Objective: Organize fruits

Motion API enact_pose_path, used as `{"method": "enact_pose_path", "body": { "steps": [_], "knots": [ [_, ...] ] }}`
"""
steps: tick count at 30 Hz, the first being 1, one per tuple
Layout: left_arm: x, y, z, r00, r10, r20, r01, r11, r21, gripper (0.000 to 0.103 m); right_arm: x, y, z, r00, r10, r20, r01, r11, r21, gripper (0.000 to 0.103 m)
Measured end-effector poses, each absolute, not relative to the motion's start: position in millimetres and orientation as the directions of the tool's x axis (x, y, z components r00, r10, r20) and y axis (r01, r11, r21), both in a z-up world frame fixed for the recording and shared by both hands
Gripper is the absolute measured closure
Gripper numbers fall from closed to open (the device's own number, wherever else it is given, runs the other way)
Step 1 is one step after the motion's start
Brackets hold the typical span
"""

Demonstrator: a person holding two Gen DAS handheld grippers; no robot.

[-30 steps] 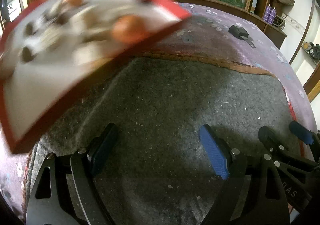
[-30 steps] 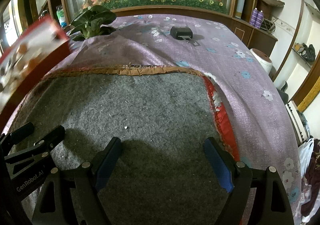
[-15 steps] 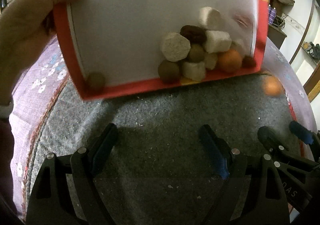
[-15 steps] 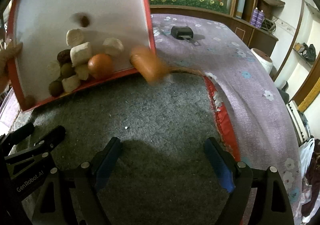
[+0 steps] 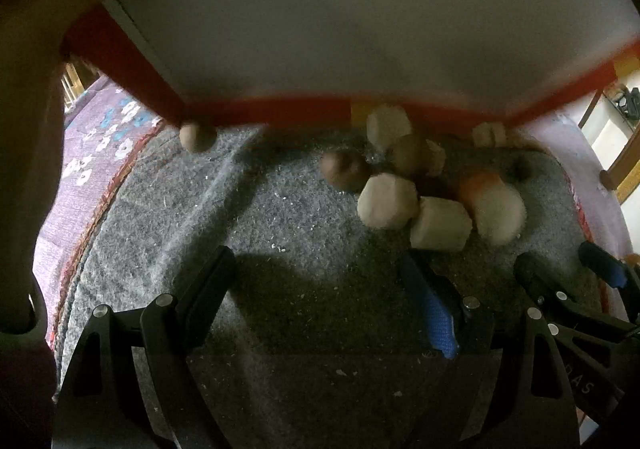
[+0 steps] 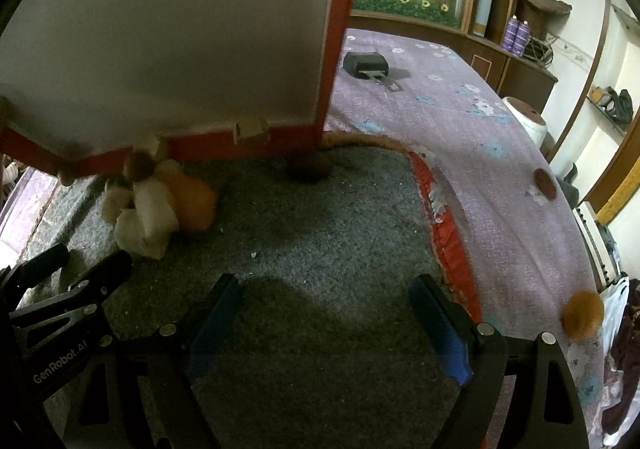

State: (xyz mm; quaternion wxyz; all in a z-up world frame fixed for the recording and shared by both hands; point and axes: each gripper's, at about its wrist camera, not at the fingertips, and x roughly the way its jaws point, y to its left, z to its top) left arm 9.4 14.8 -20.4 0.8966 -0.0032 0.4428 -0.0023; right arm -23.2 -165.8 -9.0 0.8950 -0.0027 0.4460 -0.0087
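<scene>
A red-rimmed white tray (image 5: 340,17) is tipped up over the grey mat (image 5: 300,241); it also shows in the right wrist view (image 6: 180,29). Fruits lie in a heap under its lower edge: pale cylindrical pieces (image 5: 386,201), brown round ones (image 5: 344,171), an orange (image 5: 478,183). One brown fruit (image 5: 197,136) is at the left. In the right wrist view the heap (image 6: 148,209) holds an orange (image 6: 194,201). Another orange (image 6: 582,313) and a dark fruit (image 6: 545,179) are off the mat on the purple cloth. My left gripper (image 5: 316,289) and right gripper (image 6: 324,313) are open and empty.
A person's hand and arm (image 5: 28,97) hold the tray at the left. A black object (image 6: 366,65) lies on the flowered purple cloth (image 6: 480,129). A white roll (image 6: 524,119) stands at the table's right edge. Cabinets line the back.
The tray has been tipped steeper and the fruits have spilled onto the mat. One orange has rolled right onto the purple cloth. Both grippers stay still.
</scene>
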Motion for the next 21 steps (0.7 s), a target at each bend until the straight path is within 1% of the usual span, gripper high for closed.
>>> {"method": "enact_pose_path", "body": {
  "steps": [21],
  "knots": [
    [9.4,14.6,-20.9,0.608,-0.007,-0.794,0.001,1.0,-0.008,0.018,-21.9,-165.7,-10.1,0.601,-0.01,-0.799,-0.004,1.0,-0.015,0.015]
  ]
}}
